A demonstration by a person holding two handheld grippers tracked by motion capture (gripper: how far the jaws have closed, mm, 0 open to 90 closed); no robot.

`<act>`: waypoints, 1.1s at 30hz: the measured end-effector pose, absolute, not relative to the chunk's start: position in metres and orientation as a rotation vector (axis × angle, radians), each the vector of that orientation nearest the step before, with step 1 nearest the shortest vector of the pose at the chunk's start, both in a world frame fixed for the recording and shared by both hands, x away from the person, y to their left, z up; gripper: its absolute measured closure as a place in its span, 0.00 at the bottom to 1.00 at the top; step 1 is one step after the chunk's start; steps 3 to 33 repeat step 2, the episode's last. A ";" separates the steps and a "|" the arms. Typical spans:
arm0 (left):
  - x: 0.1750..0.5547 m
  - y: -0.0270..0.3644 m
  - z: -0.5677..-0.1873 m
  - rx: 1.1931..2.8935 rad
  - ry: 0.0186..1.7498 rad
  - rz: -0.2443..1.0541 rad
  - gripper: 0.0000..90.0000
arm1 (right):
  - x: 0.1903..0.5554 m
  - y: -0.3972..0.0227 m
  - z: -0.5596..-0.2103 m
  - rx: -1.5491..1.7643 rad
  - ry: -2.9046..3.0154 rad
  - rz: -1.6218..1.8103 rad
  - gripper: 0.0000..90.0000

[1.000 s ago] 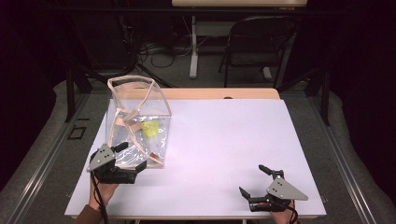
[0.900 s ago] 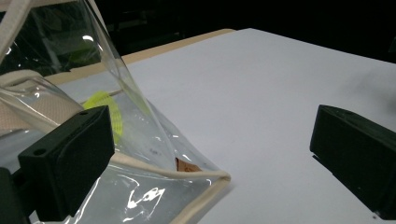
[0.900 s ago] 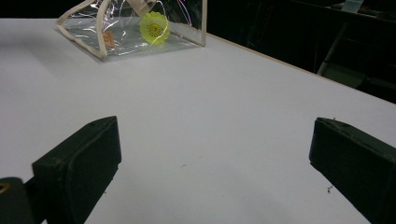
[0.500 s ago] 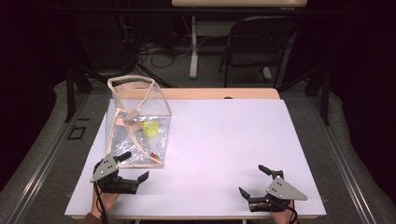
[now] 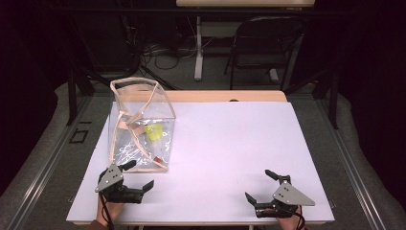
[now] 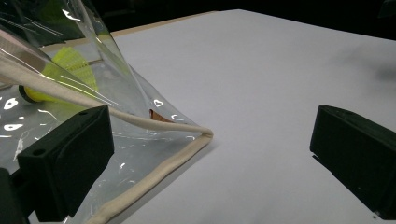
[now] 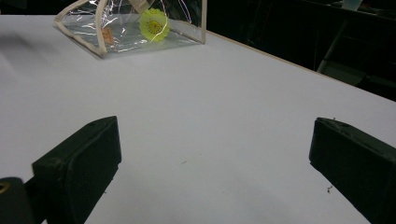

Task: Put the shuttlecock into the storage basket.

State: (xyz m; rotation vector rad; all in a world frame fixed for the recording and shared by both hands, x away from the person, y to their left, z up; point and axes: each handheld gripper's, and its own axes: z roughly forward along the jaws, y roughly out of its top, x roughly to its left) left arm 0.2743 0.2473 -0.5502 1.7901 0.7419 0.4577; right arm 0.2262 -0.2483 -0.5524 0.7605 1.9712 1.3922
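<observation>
White tabletop (image 5: 225, 143) in a dark room, chair (image 5: 261, 45) behind. Clear bag (image 5: 141, 127) holding a yellow shuttlecock (image 5: 153, 132). Left gripper (image 5: 136, 178) just beside bag, right gripper (image 5: 261, 186) well apart, both jaws wide open, gripping nothing.

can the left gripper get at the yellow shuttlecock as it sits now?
Probably not directly. The shuttlecock lies inside the clear bag, whose plastic wall and cream trim stand between it and the open left gripper. The bag's opening faces up.

A lab: dark room, white table (image 5: 230, 143), floor cables (image 5: 163, 52), folding chair (image 5: 263, 43).
</observation>
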 end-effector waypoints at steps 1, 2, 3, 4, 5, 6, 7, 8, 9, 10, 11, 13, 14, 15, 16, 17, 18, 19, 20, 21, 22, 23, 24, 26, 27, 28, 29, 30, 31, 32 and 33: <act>0.274 0.247 -0.550 1.790 0.742 0.458 0.00 | 0.226 -0.248 -0.552 0.760 1.971 1.392 0.02; 0.274 0.247 -0.550 1.794 0.743 0.456 0.00 | 0.226 -0.249 -0.553 0.766 1.973 1.391 0.02; 0.274 0.247 -0.550 1.794 0.743 0.456 0.00 | 0.226 -0.249 -0.553 0.766 1.973 1.391 0.02; 0.274 0.247 -0.550 1.794 0.743 0.456 0.00 | 0.226 -0.249 -0.553 0.766 1.973 1.391 0.02; 0.274 0.247 -0.550 1.794 0.743 0.456 0.00 | 0.226 -0.249 -0.553 0.766 1.973 1.391 0.02; 0.274 0.247 -0.550 1.794 0.743 0.456 0.00 | 0.226 -0.249 -0.553 0.766 1.973 1.391 0.02; 0.274 0.247 -0.550 1.794 0.743 0.456 0.00 | 0.226 -0.249 -0.553 0.766 1.973 1.391 0.02; 0.274 0.247 -0.550 1.794 0.743 0.456 0.00 | 0.226 -0.249 -0.553 0.766 1.973 1.391 0.02; 0.274 0.247 -0.550 1.794 0.743 0.456 0.00 | 0.226 -0.249 -0.553 0.766 1.973 1.391 0.02; 0.274 0.247 -0.550 1.794 0.743 0.456 0.00 | 0.226 -0.249 -0.553 0.766 1.973 1.391 0.02; 0.274 0.247 -0.550 1.794 0.743 0.456 0.00 | 0.226 -0.249 -0.553 0.766 1.973 1.391 0.02; 0.274 0.247 -0.550 1.794 0.743 0.456 0.00 | 0.226 -0.249 -0.553 0.766 1.973 1.391 0.02; 0.274 0.247 -0.550 1.794 0.743 0.456 0.00 | 0.226 -0.249 -0.553 0.766 1.973 1.391 0.02; 0.274 0.247 -0.550 1.794 0.743 0.456 0.00 | 0.226 -0.249 -0.553 0.766 1.973 1.391 0.02; 0.274 0.247 -0.550 1.794 0.743 0.456 0.00 | 0.226 -0.249 -0.553 0.766 1.973 1.391 0.02; 0.274 0.247 -0.550 1.794 0.743 0.456 0.00 | 0.226 -0.249 -0.553 0.766 1.973 1.391 0.02; 0.274 0.247 -0.550 1.794 0.743 0.456 0.00 | 0.226 -0.249 -0.553 0.766 1.973 1.391 0.02; 0.274 0.247 -0.550 1.794 0.743 0.456 0.00 | 0.226 -0.249 -0.553 0.766 1.973 1.391 0.02; 0.274 0.247 -0.550 1.794 0.743 0.456 0.00 | 0.226 -0.249 -0.553 0.766 1.973 1.391 0.02; 0.274 0.247 -0.550 1.794 0.743 0.456 0.00 | 0.226 -0.249 -0.553 0.766 1.973 1.391 0.02; 0.274 0.247 -0.550 1.794 0.743 0.456 0.00 | 0.226 -0.249 -0.553 0.766 1.973 1.391 0.02; 0.274 0.247 -0.550 1.794 0.743 0.456 0.00 | 0.226 -0.249 -0.553 0.766 1.973 1.391 0.02; 0.274 0.247 -0.550 1.794 0.743 0.456 0.00 | 0.226 -0.249 -0.553 0.766 1.973 1.391 0.02; 0.274 0.247 -0.550 1.794 0.743 0.456 0.00 | 0.226 -0.249 -0.553 0.766 1.973 1.391 0.02; 0.274 0.247 -0.550 1.794 0.743 0.456 0.00 | 0.226 -0.249 -0.553 0.766 1.973 1.391 0.02; 0.274 0.247 -0.550 1.794 0.743 0.456 0.00 | 0.226 -0.249 -0.553 0.766 1.973 1.391 0.02; 0.274 0.247 -0.550 1.794 0.743 0.456 0.00 | 0.226 -0.249 -0.553 0.766 1.973 1.391 0.02; 0.274 0.247 -0.550 1.794 0.743 0.456 0.00 | 0.226 -0.249 -0.553 0.766 1.973 1.391 0.02; 0.274 0.247 -0.550 1.794 0.743 0.456 0.00 | 0.226 -0.249 -0.553 0.766 1.973 1.391 0.02; 0.274 0.247 -0.550 1.794 0.743 0.456 0.00 | 0.226 -0.249 -0.553 0.766 1.973 1.391 0.02; 0.274 0.247 -0.550 1.794 0.743 0.456 0.00 | 0.226 -0.249 -0.553 0.766 1.973 1.391 0.02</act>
